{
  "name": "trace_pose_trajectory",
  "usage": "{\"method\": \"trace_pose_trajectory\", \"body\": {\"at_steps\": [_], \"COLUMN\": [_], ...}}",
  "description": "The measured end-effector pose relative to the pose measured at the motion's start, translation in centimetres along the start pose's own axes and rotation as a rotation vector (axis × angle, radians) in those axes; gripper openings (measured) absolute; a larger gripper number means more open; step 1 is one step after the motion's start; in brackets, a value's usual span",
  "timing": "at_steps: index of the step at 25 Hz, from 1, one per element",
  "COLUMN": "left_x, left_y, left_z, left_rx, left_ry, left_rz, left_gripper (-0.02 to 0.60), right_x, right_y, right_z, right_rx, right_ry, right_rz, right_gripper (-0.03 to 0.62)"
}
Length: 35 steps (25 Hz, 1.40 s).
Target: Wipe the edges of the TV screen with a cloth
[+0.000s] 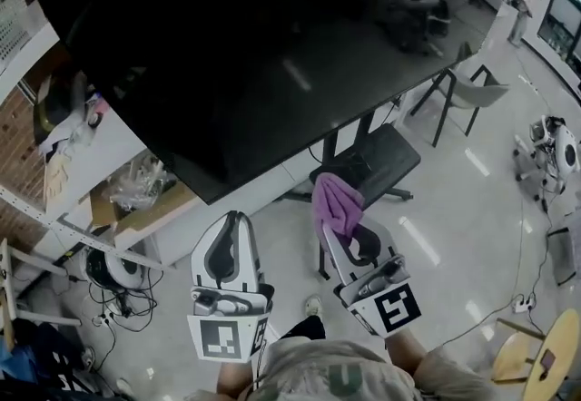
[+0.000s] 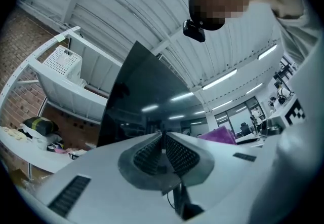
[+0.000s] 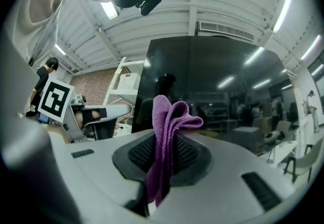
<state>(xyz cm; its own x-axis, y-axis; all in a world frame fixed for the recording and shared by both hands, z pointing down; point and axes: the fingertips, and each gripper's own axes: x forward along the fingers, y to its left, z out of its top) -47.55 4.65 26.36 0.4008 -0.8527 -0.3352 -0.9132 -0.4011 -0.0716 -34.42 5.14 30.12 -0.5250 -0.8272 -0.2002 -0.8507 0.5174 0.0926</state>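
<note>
A large black TV screen (image 1: 254, 63) fills the top of the head view, tilted, its lower corner near the middle. It also fills the background in the right gripper view as the dark TV screen (image 3: 212, 86) and stands ahead in the left gripper view as the TV screen (image 2: 142, 101). My right gripper (image 1: 343, 225) is shut on a purple cloth (image 1: 336, 204), just below the screen's lower edge; the cloth (image 3: 167, 137) sticks up from between the jaws. My left gripper (image 1: 232, 225) is shut with nothing in it, beside the screen's lower corner.
The screen stands on a black stand with a base (image 1: 372, 163). White shelving (image 1: 82, 163) with clutter is at the left, a chair (image 1: 472, 91) at the right, cables (image 1: 118, 299) on the floor, a wooden stool (image 1: 545, 354) at the bottom right.
</note>
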Motion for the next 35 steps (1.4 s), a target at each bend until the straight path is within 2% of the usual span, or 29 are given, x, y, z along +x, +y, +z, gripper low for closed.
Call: {"method": "trace_pose_trajectory", "body": {"at_steps": [5, 11, 13, 16, 21, 24, 28, 35], "left_x": [3.8, 4.8, 4.6, 4.3, 4.0, 3.0, 0.8, -4.0], "left_y": [3.2, 3.9, 4.2, 4.5, 3.5, 4.3, 6.3, 10.7], "left_z": [-0.4, -1.1, -1.2, -1.0, -1.1, -1.2, -1.6, -4.7], "left_rx": [-0.020, -0.017, -0.035, -0.046, 0.007, 0.017, 0.036, 0.083], "left_ry": [-0.021, -0.011, -0.006, -0.004, 0.033, 0.031, 0.028, 0.115], "left_rz": [0.029, 0.060, 0.087, 0.139, 0.221, 0.264, 0.357, 0.544], "left_gripper": [0.034, 0.032, 0.031, 0.023, 0.015, 0.015, 0.015, 0.015], "right_x": [5.2, 7.2, 7.6, 8.7, 9.2, 9.7, 10.2, 12.3], "right_y": [-1.2, -0.6, -0.5, 0.0, -0.4, 0.3, 2.8, 8.9], "right_z": [-0.9, 0.0, 0.1, 0.1, -0.2, -0.4, -0.8, -3.4], "right_rx": [0.006, 0.037, 0.007, 0.019, 0.025, 0.023, -0.002, -0.074], "right_ry": [-0.002, -0.031, -0.041, -0.039, -0.034, -0.032, -0.006, 0.049], "right_rz": [0.036, 0.088, 0.112, 0.171, 0.247, 0.274, 0.358, 0.508], "right_gripper": [0.055, 0.055, 0.055, 0.055, 0.055, 0.055, 0.055, 0.055]}}
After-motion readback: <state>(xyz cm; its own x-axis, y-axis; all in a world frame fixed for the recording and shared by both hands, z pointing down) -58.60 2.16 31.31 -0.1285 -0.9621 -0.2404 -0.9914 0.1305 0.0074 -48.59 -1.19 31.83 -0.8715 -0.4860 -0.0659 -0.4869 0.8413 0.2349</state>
